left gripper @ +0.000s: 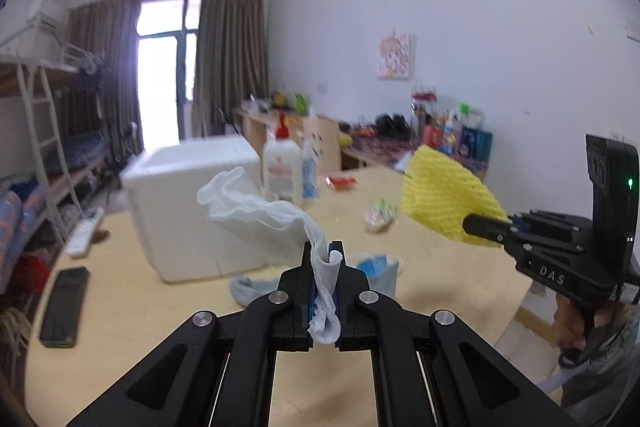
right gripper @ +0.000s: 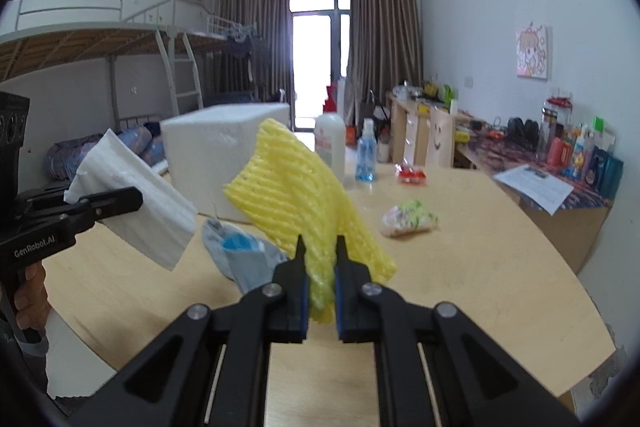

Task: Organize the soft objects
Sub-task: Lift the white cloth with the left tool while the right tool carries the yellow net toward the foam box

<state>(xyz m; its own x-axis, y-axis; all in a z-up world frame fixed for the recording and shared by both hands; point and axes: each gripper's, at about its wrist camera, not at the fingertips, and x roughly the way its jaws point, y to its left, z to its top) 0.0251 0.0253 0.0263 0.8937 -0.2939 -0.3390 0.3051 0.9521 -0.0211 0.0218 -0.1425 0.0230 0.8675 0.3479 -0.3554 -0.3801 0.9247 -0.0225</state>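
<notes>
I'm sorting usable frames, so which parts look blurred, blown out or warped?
Left wrist view: foam box and phone smeared; window blown out; white foam sheet fairly sharp. Right wrist view: sharper; window overexposed; bunk bed curved by fisheye.

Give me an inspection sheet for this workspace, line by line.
Surface: light wooden table, partly bare.
Job's things: white foam sheet and yellow foam net, both held off the table; grey cloth lying on it.
Clutter: white foam box, white bottle, blue spray bottle, red packet, candy bag, phone, remote.
Grippers: left gripper shut on the sheet; right gripper shut on the net.
Cables: nothing seen.
Surroundings: bunk beds, curtains, crowded side desk.
</notes>
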